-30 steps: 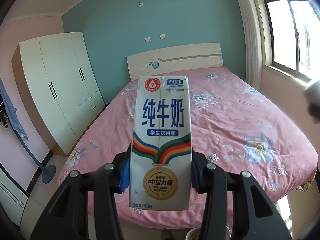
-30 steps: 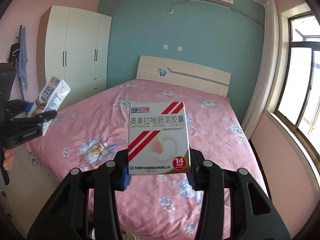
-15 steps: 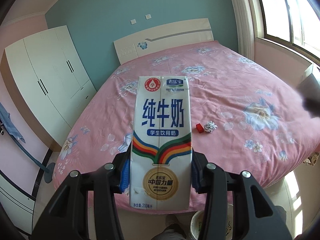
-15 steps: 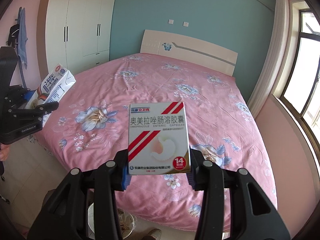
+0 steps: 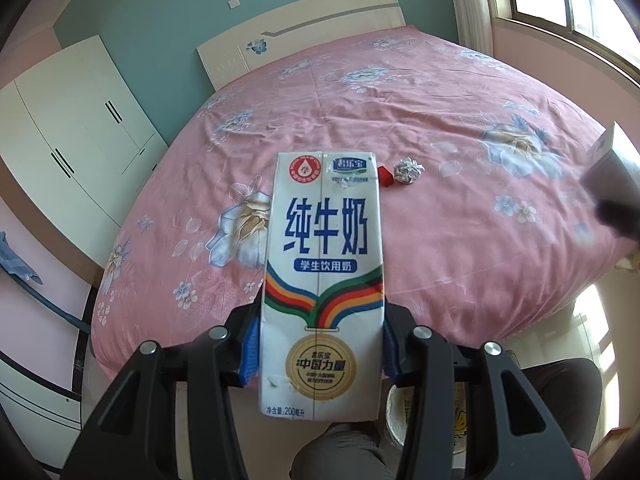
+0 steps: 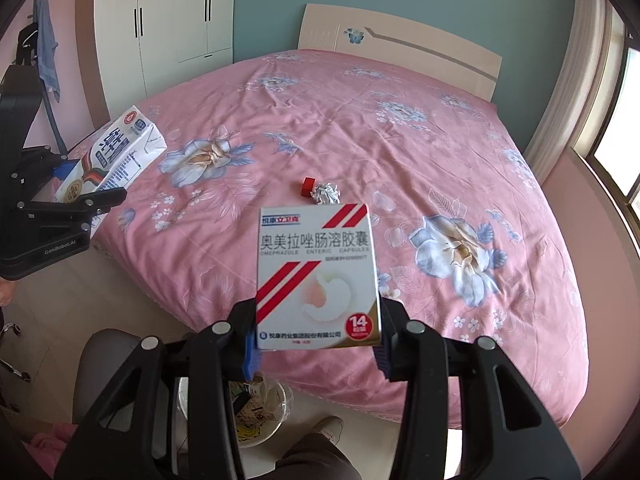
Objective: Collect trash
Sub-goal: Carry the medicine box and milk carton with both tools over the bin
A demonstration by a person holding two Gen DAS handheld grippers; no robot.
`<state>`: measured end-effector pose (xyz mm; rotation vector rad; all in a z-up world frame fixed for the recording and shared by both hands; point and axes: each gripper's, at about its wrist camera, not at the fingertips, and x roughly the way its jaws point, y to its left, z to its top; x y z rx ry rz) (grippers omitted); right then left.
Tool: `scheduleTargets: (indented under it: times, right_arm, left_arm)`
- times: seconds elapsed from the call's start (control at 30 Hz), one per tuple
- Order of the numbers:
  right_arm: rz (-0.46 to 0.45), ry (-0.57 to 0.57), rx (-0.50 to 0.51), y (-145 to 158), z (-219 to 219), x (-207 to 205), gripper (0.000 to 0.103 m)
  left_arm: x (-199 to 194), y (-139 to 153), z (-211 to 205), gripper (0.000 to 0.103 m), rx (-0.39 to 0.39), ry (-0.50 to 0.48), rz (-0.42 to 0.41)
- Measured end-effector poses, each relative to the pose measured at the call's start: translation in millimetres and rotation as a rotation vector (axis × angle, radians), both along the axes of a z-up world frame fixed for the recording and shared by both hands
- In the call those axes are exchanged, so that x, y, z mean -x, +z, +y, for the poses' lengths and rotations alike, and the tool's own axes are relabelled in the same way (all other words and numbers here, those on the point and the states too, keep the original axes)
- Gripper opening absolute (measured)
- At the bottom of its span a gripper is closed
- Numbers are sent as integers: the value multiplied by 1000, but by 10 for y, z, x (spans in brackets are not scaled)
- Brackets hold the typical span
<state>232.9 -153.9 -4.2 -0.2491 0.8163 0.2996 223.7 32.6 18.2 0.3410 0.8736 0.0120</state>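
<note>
The left tongs [image 5: 320, 344] are closed on a milk carton [image 5: 322, 280], their blue pads pressing its two lower sides so that the carton stands upright between them with its printed face toward the camera. The right tongs [image 6: 316, 344] are likewise clamped on a medicine box [image 6: 317, 276], white with red stripes, gripped by its bottom corners and held upright.

Both tongs hang off the near edge of a bed [image 5: 440, 120] covered with a pink flowered sheet. Below the right tongs, on the floor at the foot of the bed, stands a trash bin [image 6: 276, 408] with a light liner and some litter already in it; its rim also shows just right of the carton's bottom in the left view. The person's knee [image 5: 336, 452] in dark trousers and a shoe [image 6: 330, 426] lie near the bin.

Farther off, around the middle of the bed, a small red block [image 6: 308, 186] and a crumpled foil ball [image 6: 326, 194] lie just beside each other. A white wardrobe [image 6: 172, 20] stands at the far left, against the teal wall behind the headboard [image 6: 400, 44].
</note>
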Motion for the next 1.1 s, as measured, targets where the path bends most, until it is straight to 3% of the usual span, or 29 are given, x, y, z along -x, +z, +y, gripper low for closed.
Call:
scheduleTargets:
  times: [1.1]
  right_arm:
    - [390, 86, 30, -2205, 431, 314, 45]
  left_arm:
    - [360, -2185, -332, 49, -9, -75, 427]
